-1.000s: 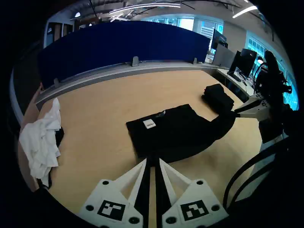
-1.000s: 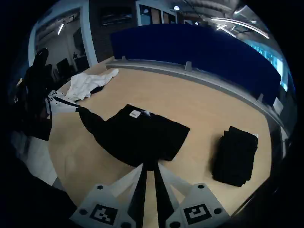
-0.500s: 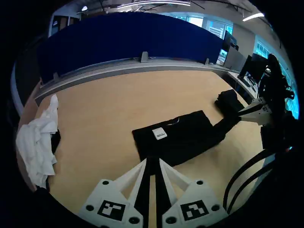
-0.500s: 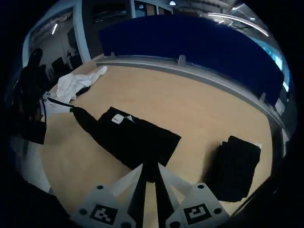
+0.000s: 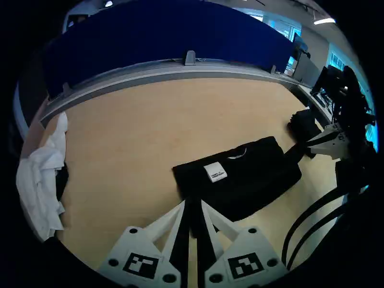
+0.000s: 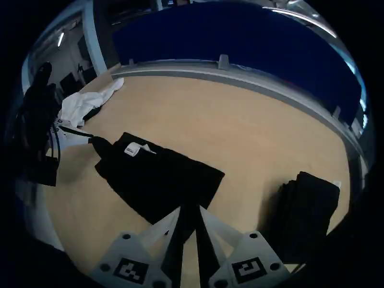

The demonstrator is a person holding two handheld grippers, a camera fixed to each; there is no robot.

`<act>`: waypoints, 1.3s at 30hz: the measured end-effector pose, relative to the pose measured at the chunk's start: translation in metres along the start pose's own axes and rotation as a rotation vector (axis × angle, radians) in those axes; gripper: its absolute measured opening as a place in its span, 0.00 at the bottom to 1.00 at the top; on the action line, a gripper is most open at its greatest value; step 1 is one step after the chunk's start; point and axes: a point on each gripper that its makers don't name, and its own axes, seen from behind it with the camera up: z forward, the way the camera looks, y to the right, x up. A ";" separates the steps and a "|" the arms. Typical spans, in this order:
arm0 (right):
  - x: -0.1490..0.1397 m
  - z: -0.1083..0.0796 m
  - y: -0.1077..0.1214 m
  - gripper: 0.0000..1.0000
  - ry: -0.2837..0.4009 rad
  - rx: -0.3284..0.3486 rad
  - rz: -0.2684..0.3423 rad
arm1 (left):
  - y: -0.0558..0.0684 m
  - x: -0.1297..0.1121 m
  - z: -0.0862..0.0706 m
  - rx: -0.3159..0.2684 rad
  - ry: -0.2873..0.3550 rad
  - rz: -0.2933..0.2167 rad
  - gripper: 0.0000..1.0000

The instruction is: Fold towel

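I have the left claw [image 5: 193, 205] and right claw [image 6: 189, 212] each clenched on a near corner of the black towel [image 5: 245, 170] lying mid bench [image 5: 144, 120]; I'd hold that edge taut and level, then lay both corners evenly onto the far edge

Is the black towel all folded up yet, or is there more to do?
Not yet. Done: a stack of folded black towels sits on the table. In hand: the left gripper and the right gripper each pinch an end of the black towel, which lies as a long flat strip. Left: folding it smaller, and perhaps the white cloth heap.
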 end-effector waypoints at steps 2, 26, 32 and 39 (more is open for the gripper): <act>0.000 0.006 0.003 0.13 -0.004 -0.003 0.013 | -0.002 -0.003 0.006 0.003 -0.013 -0.003 0.08; 0.006 0.043 0.024 0.48 -0.007 -0.062 0.071 | -0.030 0.000 0.049 0.095 -0.052 0.007 0.31; 0.007 0.043 0.025 0.78 0.008 -0.072 0.058 | -0.037 0.006 0.049 0.121 -0.040 -0.010 0.69; 0.005 0.038 0.027 0.96 0.015 -0.077 0.055 | -0.043 0.015 0.038 0.141 0.003 -0.005 0.91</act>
